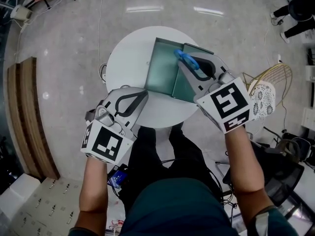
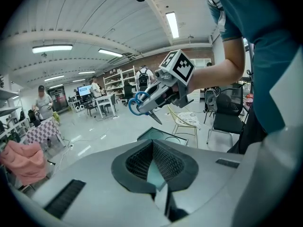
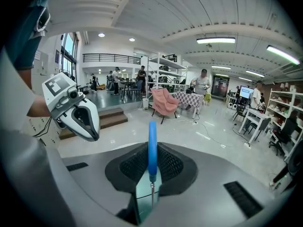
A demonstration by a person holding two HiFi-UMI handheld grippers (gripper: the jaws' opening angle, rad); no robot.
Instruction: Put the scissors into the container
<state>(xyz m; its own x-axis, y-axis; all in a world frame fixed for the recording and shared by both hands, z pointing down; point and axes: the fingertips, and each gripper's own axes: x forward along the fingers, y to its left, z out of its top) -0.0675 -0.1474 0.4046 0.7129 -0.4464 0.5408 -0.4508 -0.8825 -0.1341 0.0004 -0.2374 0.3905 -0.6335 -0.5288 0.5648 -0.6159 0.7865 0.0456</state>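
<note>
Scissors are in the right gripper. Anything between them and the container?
Nothing visible. The right gripper holds the scissors over the green container, whose open top shows no lid or clutter. The left gripper is by the table's near edge, off to the side of the drop path.

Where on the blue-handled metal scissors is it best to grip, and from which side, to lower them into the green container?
Grip the blue-handled metal scissors on the handles near the pivot, pads on both flat faces, coming from the handle end. Being thin and flat, they sit firmly so in the right gripper, and the blades point freely down towards the green container.
</note>
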